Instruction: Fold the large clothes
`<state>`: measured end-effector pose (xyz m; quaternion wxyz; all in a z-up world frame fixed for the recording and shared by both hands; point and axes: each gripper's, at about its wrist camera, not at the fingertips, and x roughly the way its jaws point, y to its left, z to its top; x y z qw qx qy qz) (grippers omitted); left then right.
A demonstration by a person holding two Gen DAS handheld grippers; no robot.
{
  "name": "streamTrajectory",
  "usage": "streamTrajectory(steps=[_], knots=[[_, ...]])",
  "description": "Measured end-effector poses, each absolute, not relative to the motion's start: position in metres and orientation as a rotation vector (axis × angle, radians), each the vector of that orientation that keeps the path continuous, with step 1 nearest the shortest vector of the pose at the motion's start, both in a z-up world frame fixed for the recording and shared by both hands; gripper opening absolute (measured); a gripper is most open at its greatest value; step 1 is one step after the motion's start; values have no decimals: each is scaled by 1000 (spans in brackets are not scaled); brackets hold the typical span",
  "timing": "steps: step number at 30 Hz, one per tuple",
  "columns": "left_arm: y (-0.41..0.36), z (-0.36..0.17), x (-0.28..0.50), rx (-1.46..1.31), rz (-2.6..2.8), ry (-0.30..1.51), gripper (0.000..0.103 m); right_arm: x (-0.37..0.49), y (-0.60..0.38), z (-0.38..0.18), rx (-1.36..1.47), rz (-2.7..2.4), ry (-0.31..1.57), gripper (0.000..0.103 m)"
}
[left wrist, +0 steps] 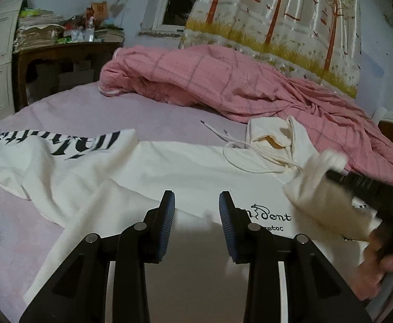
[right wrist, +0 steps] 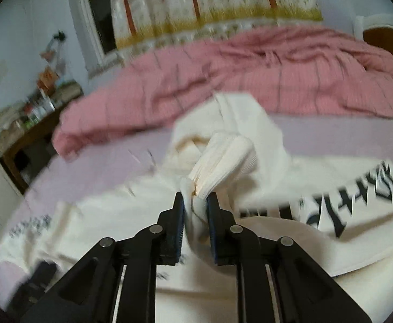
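Lilac bed sheet (left wrist: pixel 156 113) carries the cream hoodie (left wrist: pixel 169 172), spread crosswise, hood (left wrist: pixel 274 137) toward the pink quilt (left wrist: pixel 223 80). Right tool (right wrist: pixel 195 202) clamps the ribbed sleeve cuff (right wrist: pixel 223 161); left tool (left wrist: pixel 196 202) stands part-open, empty, above the hoodie. Risk: cuff slipping out mid-fold, dropping the sleeve crooked.

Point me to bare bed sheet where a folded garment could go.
Bare lilac bed sheet lies between the cream printed hoodie and the crumpled pink checked duvet, and in a strip near the hoodie's left sleeve. Crowded around the hood and drawstrings.
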<state>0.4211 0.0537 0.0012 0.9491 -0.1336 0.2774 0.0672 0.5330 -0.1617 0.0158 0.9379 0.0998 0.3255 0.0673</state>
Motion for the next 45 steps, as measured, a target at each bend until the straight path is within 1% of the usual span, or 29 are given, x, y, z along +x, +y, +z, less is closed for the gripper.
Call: streamTrajectory(steps=[1, 2, 3, 4, 5, 6, 8, 10, 11, 14, 15, 16, 17, 19, 21, 23, 25, 27, 29, 31, 34, 36, 39, 41, 43, 45], knots=[[51, 1, 422, -258, 136, 566, 33, 533, -164, 8, 209, 146, 685, 20], [48, 0, 420, -245, 133, 564, 34, 533, -168, 2, 233, 171, 715, 25], [45, 1, 420, -232, 127, 562, 35, 531, -175, -1, 262, 197, 735, 40], [42, 1, 419, -220, 120, 559, 36, 530, -179, 0, 284, 224, 749, 51], [40, 1, 419, -212, 111, 556, 37, 528, -184, 2, 309, 288, 766, 70], [38, 1, 418, -205, 104, 554, 41, 521, -188, 4, 311, 365, 767, 74], [35, 1, 417, -195, 87, 545, 44, 505, -191, 9, 249, 417, 753, 74], [32, 3, 415, -182, 76, 535, 53, 483, -202, 16, 187, 409, 681, 74], [29, 3, 414, -168, 71, 526, 55, 477, -208, 19, 179, 405, 656, 74], [20, 6, 411, -141, 39, 509, 62, 460, -246, 33, 232, 369, 582, 74], [16, 6, 410, -135, 26, 505, 66, 456, -257, 38, 249, 329, 567, 74], [12, 7, 408, -128, 6, 497, 68, 454, -274, 42, 259, 218, 562, 74], [7, 9, 406, -116, -7, 492, 68, 458, -287, 43, 246, 93, 590, 74], [-8, 9, 400, -80, -16, 484, 80, 467, -310, 38, 216, -80, 653, 73], [-30, 9, 396, 3, -13, 462, 82, 477, -333, 20, 271, -120, 706, 71], [-52, 14, 395, 94, -5, 426, 83, 491, -344, -3, 331, -87, 851, 71], [-64, 25, 401, 100, -16, 410, 96, 503, -332, -23, 276, 8, 1015, 70], [-74, 43, 419, 51, -67, 440, 103, 500, -308, -24, 128, 51, 1027, 70], [-87, 57, 451, 14, -150, 537, 103, 496, -283, -27, 2, 125, 991, 71], [-103, 63, 486, 1, -176, 619, 103, 498, -275, -38, -17, 112, 1031, 71], [-127, 54, 526, 17, -210, 733, 103, 497, -281, -34, 24, 139, 1033, 71], [-136, 43, 540, -24, -215, 791, 103, 499, -294, -28, 125, 173, 1041, 71], [-144, 25, 554, -57, -262, 869, 103, 498, -330, -23, 383, 175, 1020, 71], [-154, 18, 551, -1, -262, 895, 102, 490, -361, -15, 495, 77, 959, 71], [-160, 16, 547, 70, -234, 897, 103, 484, -384, -10, 542, -12, 903, 71], [-163, 10, 542, 166, -187, 913, 102, 483, -399, -16, 643, 11, 882, 71]])
